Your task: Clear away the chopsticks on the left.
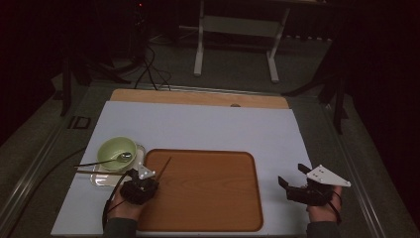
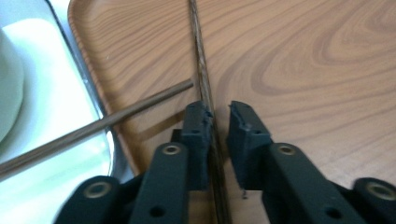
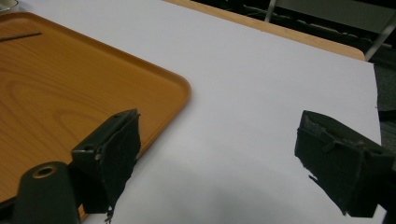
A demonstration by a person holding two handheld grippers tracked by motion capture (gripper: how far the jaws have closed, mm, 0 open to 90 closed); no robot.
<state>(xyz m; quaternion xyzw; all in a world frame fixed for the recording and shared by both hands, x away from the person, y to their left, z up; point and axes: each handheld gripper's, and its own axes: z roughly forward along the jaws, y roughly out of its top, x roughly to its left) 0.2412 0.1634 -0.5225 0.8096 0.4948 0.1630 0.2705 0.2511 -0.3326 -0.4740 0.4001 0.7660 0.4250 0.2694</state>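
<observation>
A dark chopstick (image 1: 163, 166) (image 2: 201, 60) lies on the wooden tray (image 1: 208, 198) (image 2: 303, 70) and runs between the jaws of my left gripper (image 1: 150, 176) (image 2: 219, 119). It rests against the left pad, while a gap separates it from the right pad, so the gripper is open. A second chopstick (image 1: 99, 172) (image 2: 116, 116) lies across the rim of a small metal tray (image 1: 97, 179) (image 2: 100, 112), its tip on the wooden tray. My right gripper (image 1: 292, 174) (image 3: 219, 140) stands wide open and empty over the white mat (image 3: 257, 93), right of the wooden tray (image 3: 56, 93).
A green bowl (image 1: 114, 148) (image 2: 9, 79) with a spoon (image 1: 124, 156) in it sits on the metal tray, left of the wooden tray. The white mat (image 1: 198, 124) covers the tabletop, with a wooden strip along the far edge. Stands and cables are on the floor beyond.
</observation>
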